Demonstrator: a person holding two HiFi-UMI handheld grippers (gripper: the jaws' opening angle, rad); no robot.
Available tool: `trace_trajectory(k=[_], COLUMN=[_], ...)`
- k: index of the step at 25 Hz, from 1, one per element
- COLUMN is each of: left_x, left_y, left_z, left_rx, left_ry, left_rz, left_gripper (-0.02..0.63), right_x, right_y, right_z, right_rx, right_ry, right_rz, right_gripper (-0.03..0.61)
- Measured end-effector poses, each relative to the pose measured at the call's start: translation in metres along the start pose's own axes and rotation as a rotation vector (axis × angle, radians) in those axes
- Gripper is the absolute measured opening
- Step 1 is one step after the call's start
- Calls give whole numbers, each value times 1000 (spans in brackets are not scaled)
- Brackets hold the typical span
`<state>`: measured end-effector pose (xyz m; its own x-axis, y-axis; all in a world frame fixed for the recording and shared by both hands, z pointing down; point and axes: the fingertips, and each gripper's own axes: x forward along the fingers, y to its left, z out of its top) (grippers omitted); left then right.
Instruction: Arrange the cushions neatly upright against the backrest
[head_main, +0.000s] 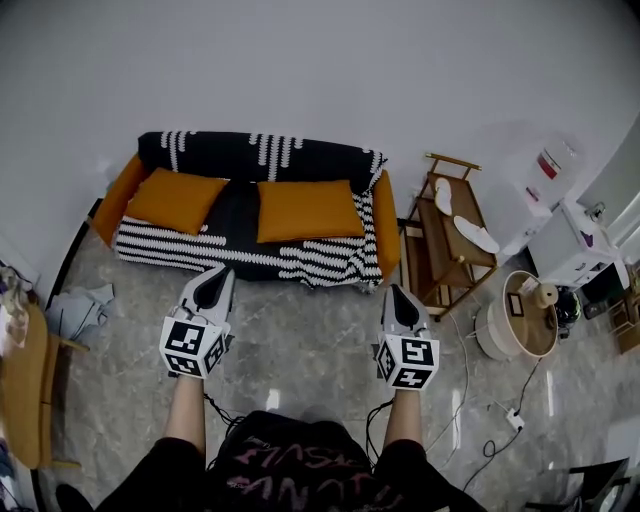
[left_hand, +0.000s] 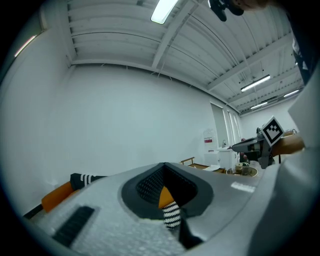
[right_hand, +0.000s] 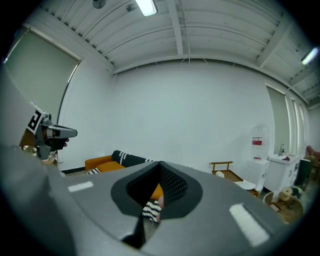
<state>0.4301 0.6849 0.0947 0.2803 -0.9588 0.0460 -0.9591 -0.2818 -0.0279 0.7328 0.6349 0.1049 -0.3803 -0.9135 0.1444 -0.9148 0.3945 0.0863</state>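
Well short of the sofa (head_main: 250, 152), both tongs hang above the grey floor (head_main: 300, 350) and point toward it. The left tongs (head_main: 217, 280) are clenched with nothing between the jaws; the right tongs (head_main: 398, 295) are likewise clenched and empty. Two orange cushions lie on the striped seat in front of the backrest. The left cushion (head_main: 176, 198) sits skewed near the left armrest, and the right cushion (head_main: 308, 210) sits squarer toward the right armrest, apart from it.
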Motion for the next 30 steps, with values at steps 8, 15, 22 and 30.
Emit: trace_trajectory(k=[8,15,22,30], left_x=[28,103,204,302], left_y=[21,45,72,87], left_z=[-21,-30,-34,-35], left_rx=[-29,-19,-18,-12], left_ry=[30,55,82,120], left_rz=[-18,-20,18,70], left_gripper=[0,0,0,0], right_x=[28,105,207,308], right_y=[3,-28,-82,-138], right_z=[-20,-24,-25,-20], right_rx=[10,27,50,53], right_ry=[42,47,47,62], right_rz=[-8,-9,15,68], right_gripper=[11,11,11,11])
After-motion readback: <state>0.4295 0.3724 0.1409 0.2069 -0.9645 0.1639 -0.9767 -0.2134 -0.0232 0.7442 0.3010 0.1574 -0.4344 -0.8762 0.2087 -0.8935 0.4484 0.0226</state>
